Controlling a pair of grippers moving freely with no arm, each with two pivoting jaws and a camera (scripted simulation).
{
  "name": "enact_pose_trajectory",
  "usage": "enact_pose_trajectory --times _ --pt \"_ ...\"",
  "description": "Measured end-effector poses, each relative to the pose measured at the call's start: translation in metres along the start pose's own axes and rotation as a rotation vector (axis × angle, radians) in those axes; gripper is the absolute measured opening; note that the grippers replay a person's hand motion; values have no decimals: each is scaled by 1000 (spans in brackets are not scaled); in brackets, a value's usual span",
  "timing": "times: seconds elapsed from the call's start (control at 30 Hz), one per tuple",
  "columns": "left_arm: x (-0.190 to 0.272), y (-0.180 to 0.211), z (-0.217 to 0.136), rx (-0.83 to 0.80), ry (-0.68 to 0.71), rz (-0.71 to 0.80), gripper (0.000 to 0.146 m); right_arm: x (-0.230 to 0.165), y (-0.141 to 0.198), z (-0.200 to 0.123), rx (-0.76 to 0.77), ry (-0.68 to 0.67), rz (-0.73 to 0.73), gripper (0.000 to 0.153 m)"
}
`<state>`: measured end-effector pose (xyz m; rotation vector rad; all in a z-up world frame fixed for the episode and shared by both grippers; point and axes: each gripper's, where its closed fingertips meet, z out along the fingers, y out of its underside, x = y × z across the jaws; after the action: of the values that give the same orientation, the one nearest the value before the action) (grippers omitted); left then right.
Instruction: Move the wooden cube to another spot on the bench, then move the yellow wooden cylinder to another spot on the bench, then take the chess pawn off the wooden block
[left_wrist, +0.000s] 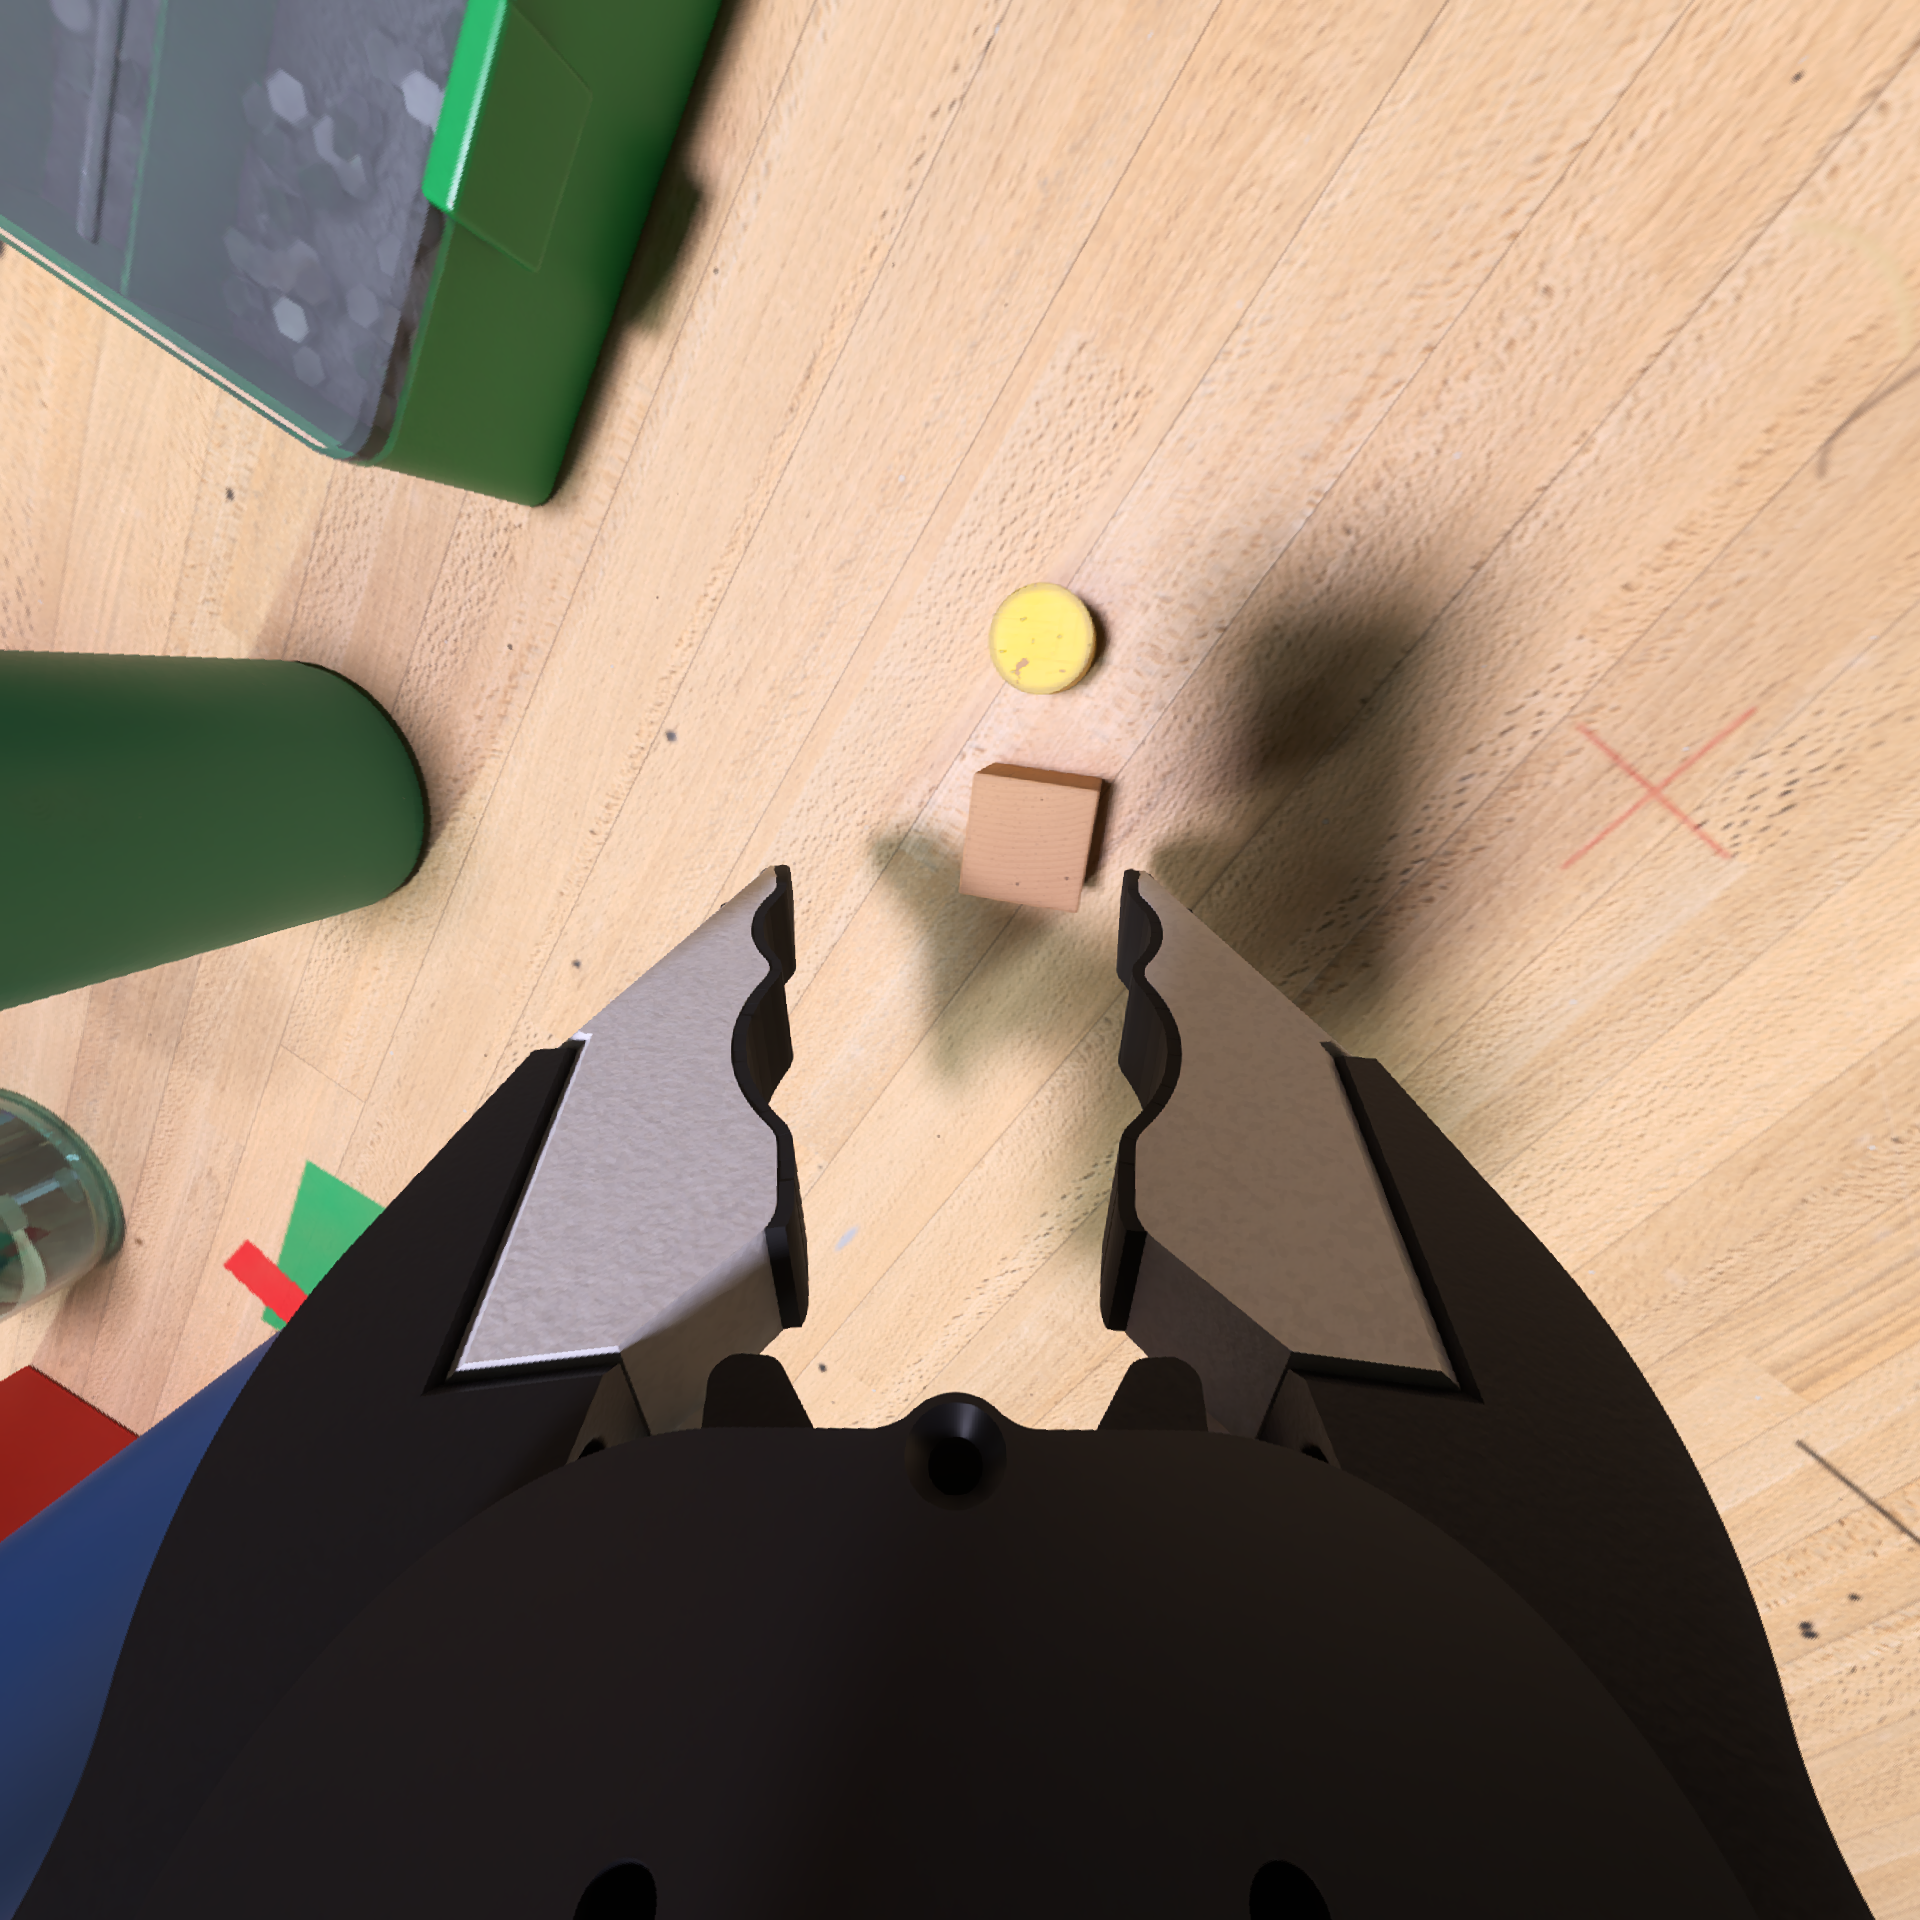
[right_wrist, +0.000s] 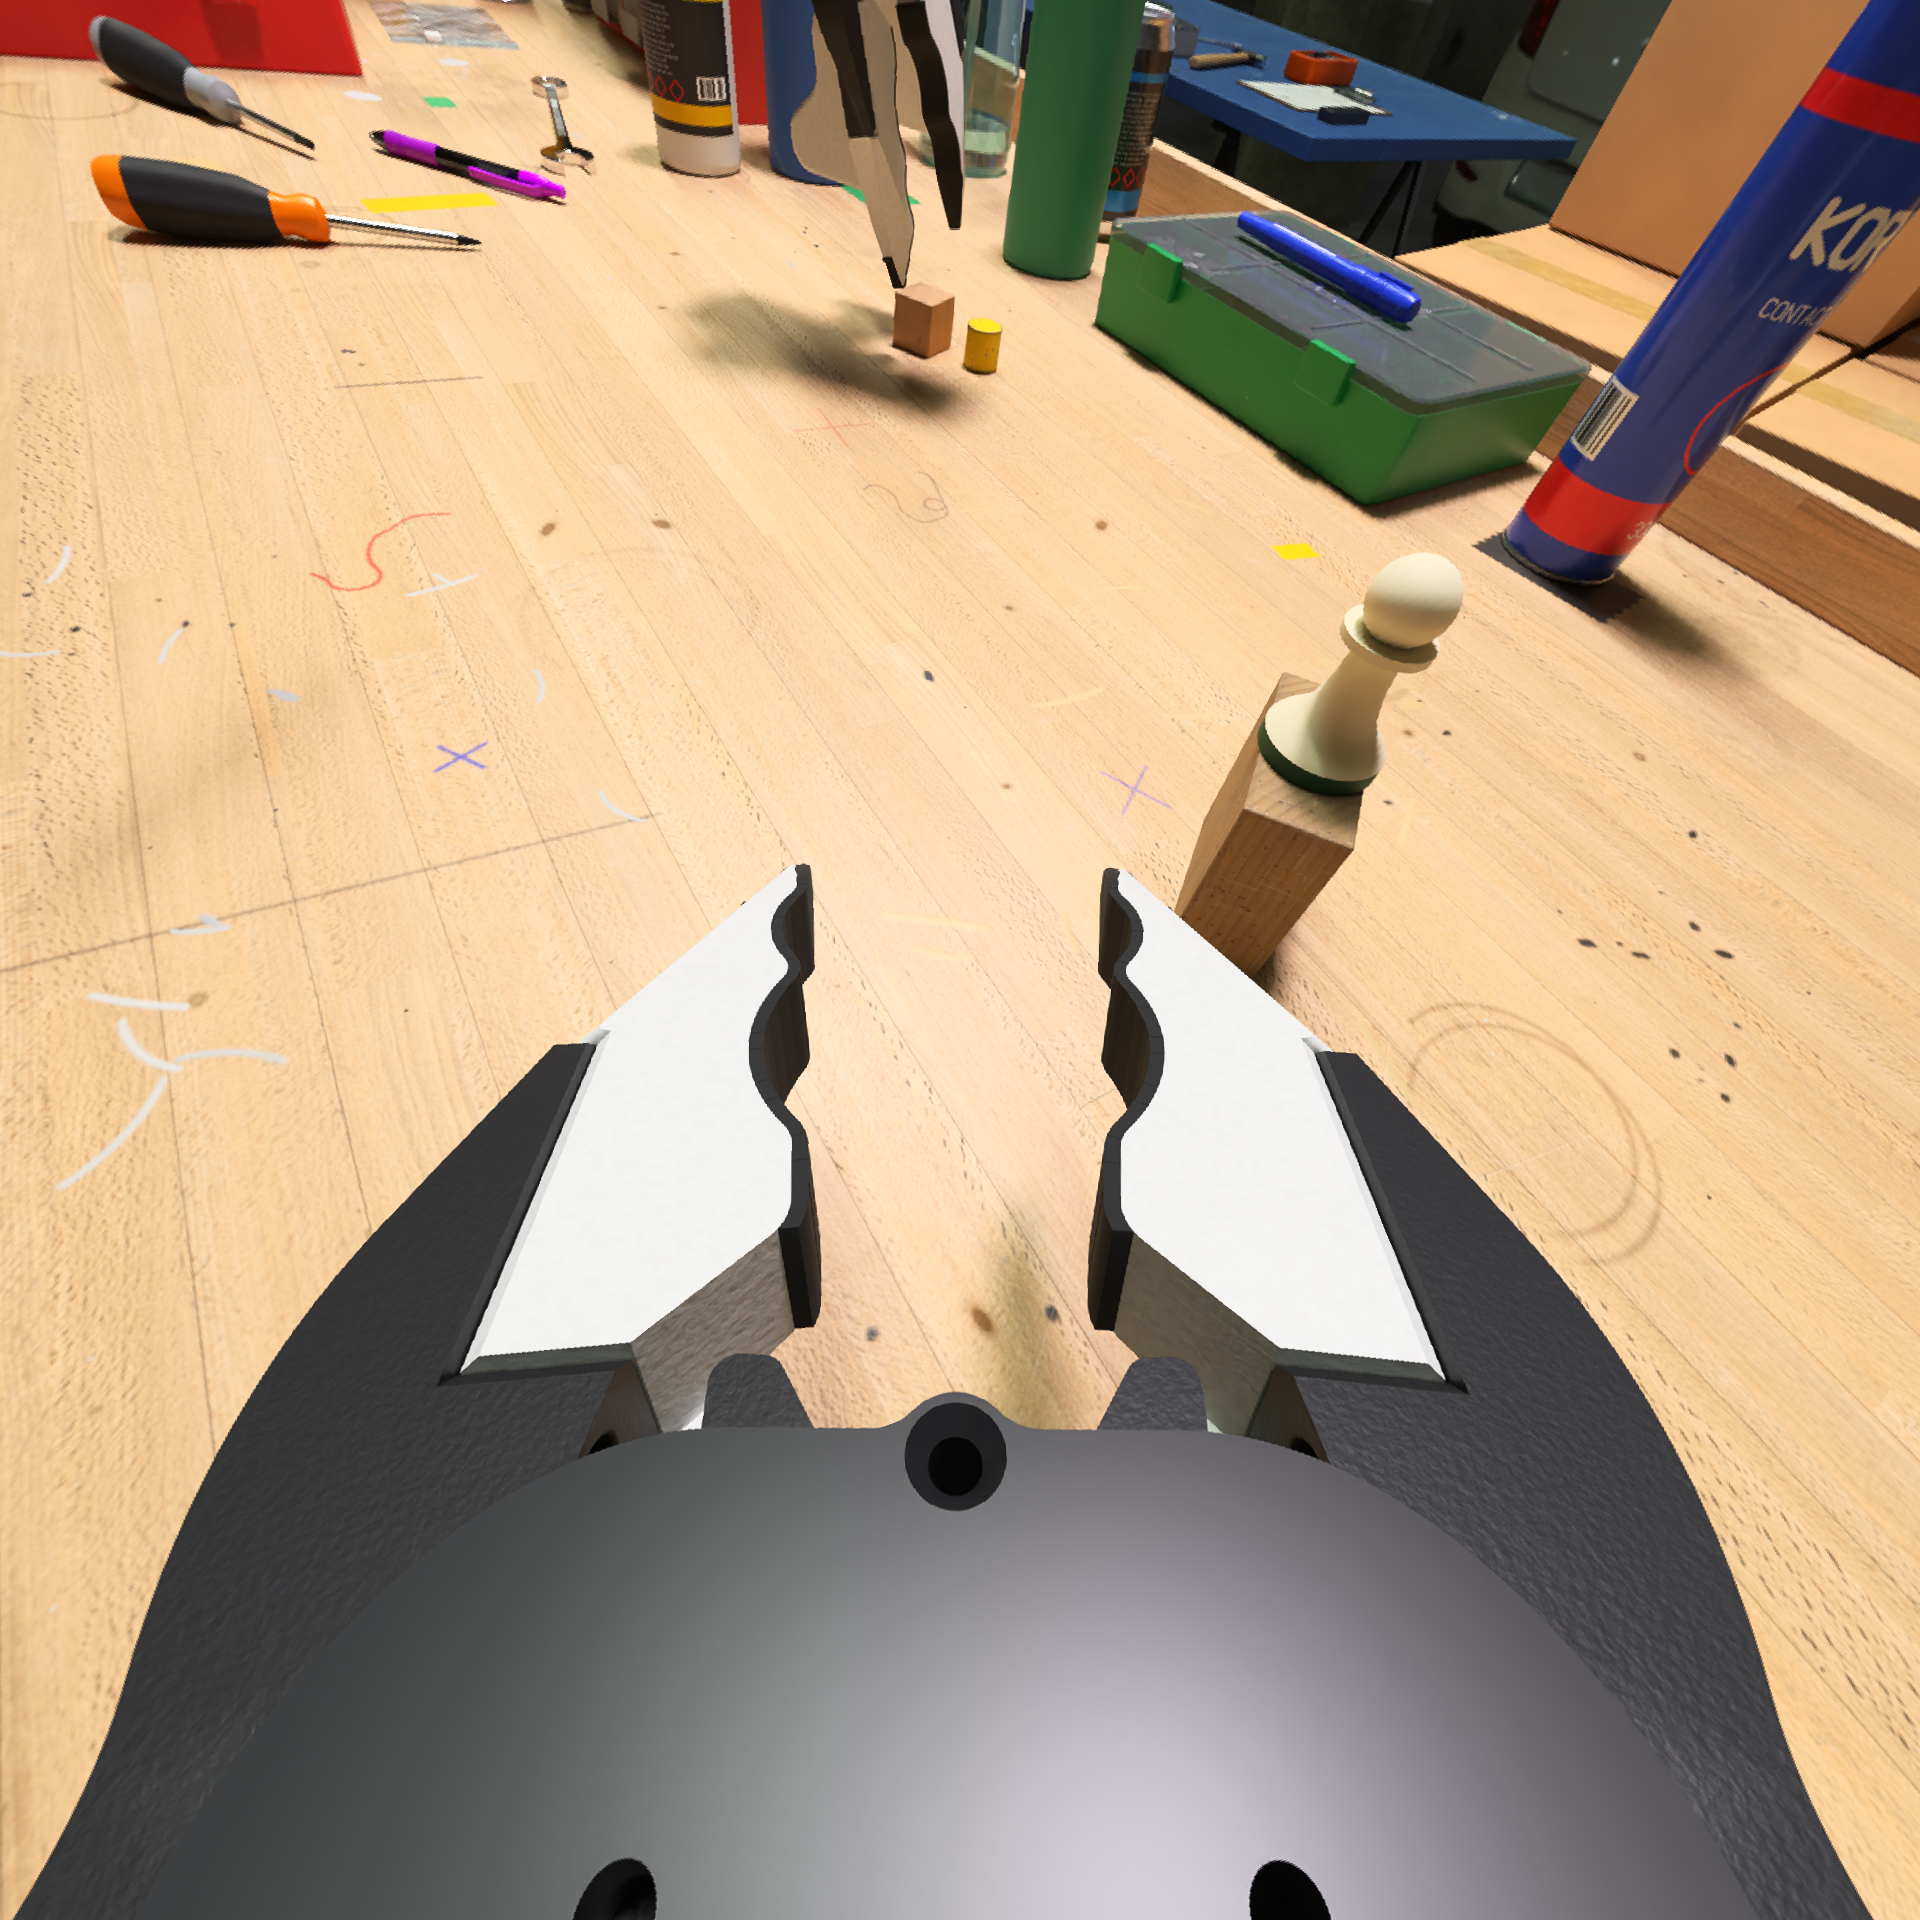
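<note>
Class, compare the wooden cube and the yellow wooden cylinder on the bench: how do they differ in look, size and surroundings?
The wooden cube is plain tan with flat square faces; the yellow wooden cylinder is painted yellow with a round top. In the right wrist view the cube stands taller and wider than the cylinder. The open left gripper hangs just above the cube, while the cylinder lies farther beyond it. Both rest upright on the bench, close together but apart.

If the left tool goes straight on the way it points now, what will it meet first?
Probably the wooden cube, just beyond the open left tool, slightly nearer its right fingertip. The yellow cylinder stands farther on.
</note>
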<state>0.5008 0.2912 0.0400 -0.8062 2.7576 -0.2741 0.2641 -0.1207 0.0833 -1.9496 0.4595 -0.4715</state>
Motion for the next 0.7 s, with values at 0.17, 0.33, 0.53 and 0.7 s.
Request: enact_pose_trajectory --times 0.17,0.33,0.53,0.7 --pt "0 0 7 -28 16 21 60 3 3 0 -6 5 9 55" --pt "3 0 7 -52 28 42 58 3 4 1 -5 3 11 55" --pt "12 0 3 -45 106 36 58 3 4 0 -2 5 10 55" --pt "9 11 6 -132 92 58 69 3 5 0 -6 1 10 54"
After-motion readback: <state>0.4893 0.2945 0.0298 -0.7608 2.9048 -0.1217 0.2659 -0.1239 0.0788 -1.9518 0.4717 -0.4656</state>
